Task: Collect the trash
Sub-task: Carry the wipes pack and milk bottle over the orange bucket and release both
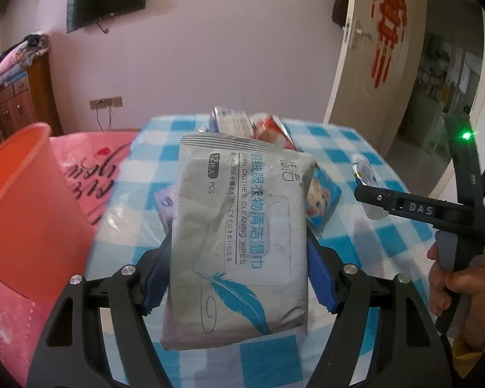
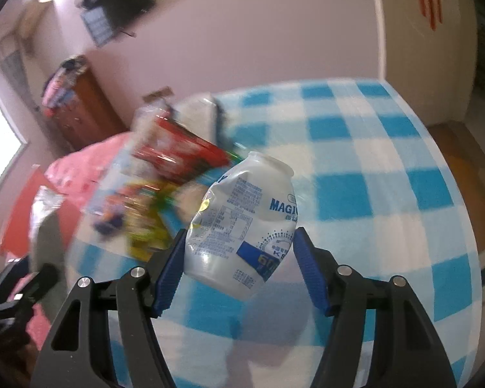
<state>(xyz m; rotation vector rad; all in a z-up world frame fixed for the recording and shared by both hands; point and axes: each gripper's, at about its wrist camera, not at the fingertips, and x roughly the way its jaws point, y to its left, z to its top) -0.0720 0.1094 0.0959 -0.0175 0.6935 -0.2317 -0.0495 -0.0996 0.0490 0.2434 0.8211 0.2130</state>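
Observation:
My left gripper [image 1: 239, 242] is shut on a grey wet-wipes pack [image 1: 239, 226] with a blue feather print, held above the blue checked table [image 1: 388, 242]. An orange bin [image 1: 26, 200] stands close at the left. My right gripper [image 2: 239, 242] is shut on a crushed white plastic bottle [image 2: 242, 223] with blue print, held above the table [image 2: 371, 194]. The right gripper also shows in the left wrist view [image 1: 368, 194] at the right, with the bottle [image 1: 365, 174] partly hidden behind it.
More trash lies on the table: a red wrapper [image 1: 271, 129], a blue tissue pack [image 1: 323, 200], a silver packet [image 1: 229, 119] and a blurred pile of wrappers [image 2: 165, 174]. A pink bed cover [image 1: 90, 168] lies behind the bin. A door [image 1: 388, 48] stands open at the right.

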